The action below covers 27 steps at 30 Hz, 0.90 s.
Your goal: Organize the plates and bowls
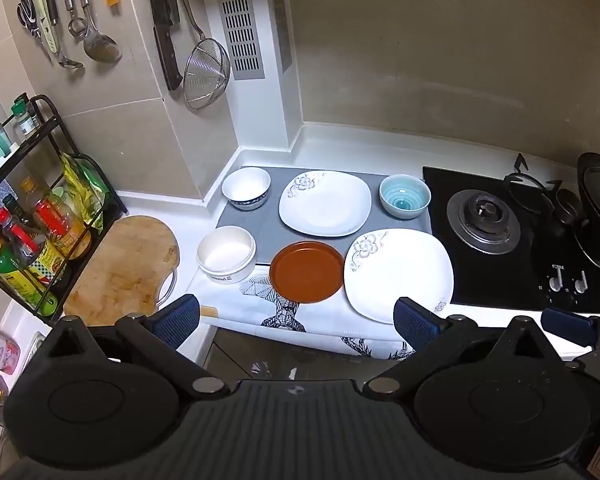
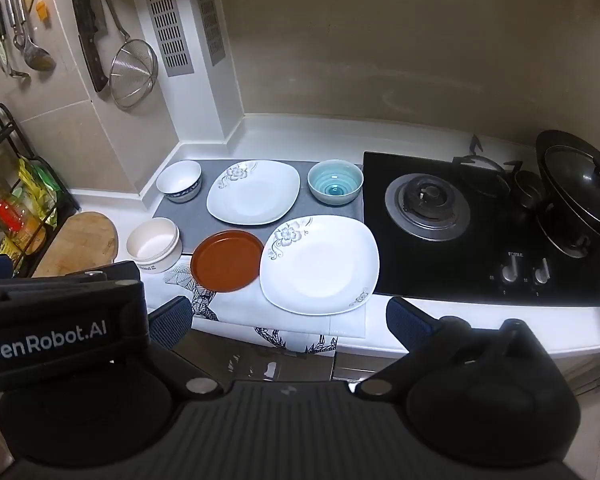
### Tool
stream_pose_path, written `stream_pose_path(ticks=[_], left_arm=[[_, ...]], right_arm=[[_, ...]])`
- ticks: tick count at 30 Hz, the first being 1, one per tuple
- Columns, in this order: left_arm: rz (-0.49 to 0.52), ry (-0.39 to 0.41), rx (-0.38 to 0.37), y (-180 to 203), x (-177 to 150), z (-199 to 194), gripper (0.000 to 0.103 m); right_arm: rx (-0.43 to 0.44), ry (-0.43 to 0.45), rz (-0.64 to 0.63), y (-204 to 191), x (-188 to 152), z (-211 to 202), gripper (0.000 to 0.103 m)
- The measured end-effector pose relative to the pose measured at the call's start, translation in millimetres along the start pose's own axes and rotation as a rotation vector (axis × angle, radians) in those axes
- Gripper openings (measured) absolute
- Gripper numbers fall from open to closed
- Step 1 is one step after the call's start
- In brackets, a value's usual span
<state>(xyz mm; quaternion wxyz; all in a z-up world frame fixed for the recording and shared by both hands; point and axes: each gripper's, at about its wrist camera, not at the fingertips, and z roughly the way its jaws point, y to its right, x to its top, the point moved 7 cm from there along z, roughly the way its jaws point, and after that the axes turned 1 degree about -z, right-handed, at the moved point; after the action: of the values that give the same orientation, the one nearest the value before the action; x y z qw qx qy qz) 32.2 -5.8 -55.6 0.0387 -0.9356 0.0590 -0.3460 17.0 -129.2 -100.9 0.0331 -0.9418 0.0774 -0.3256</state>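
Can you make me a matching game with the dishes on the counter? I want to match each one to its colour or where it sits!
Things:
1. round flat plate
2. bowl beside the stove
3. bowl in the far left corner of the grey mat
4. near square plate

Descriptions:
A. white with a dark blue patterned outside
B. brown
C. white with grey flowers, closest to the stove knobs
D. light blue with rings inside

Pairs: 1-B, 2-D, 3-A, 4-C
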Motion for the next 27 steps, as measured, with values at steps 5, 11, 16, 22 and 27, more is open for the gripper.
stream_pose_path(ticks=[5, 11, 16, 22, 27], left_arm=[[0.006, -0.011, 0.009, 1, -5, -2, 0.103], [0.009, -0.007, 0.018, 2, -10, -6, 0.103], [0.018, -0.015, 0.023, 6, -11, -7, 0.103], [0.019, -0.019, 0.025, 10, -14, -7, 0.103], [0.029, -0.013, 0.011, 12, -14, -8, 0.103]], right_arm=[[0.002, -0.012, 0.000, -1, -4, 0, 0.103], [0.006, -0.010, 0.003, 1, -9, -3, 0.103], [0.011, -0.012, 0.006, 4, -14, -4, 0.103], [0.014, -0.021, 0.018, 8, -17, -2, 0.103], [0.014, -0.017, 0.028, 14, -17, -4, 0.103]])
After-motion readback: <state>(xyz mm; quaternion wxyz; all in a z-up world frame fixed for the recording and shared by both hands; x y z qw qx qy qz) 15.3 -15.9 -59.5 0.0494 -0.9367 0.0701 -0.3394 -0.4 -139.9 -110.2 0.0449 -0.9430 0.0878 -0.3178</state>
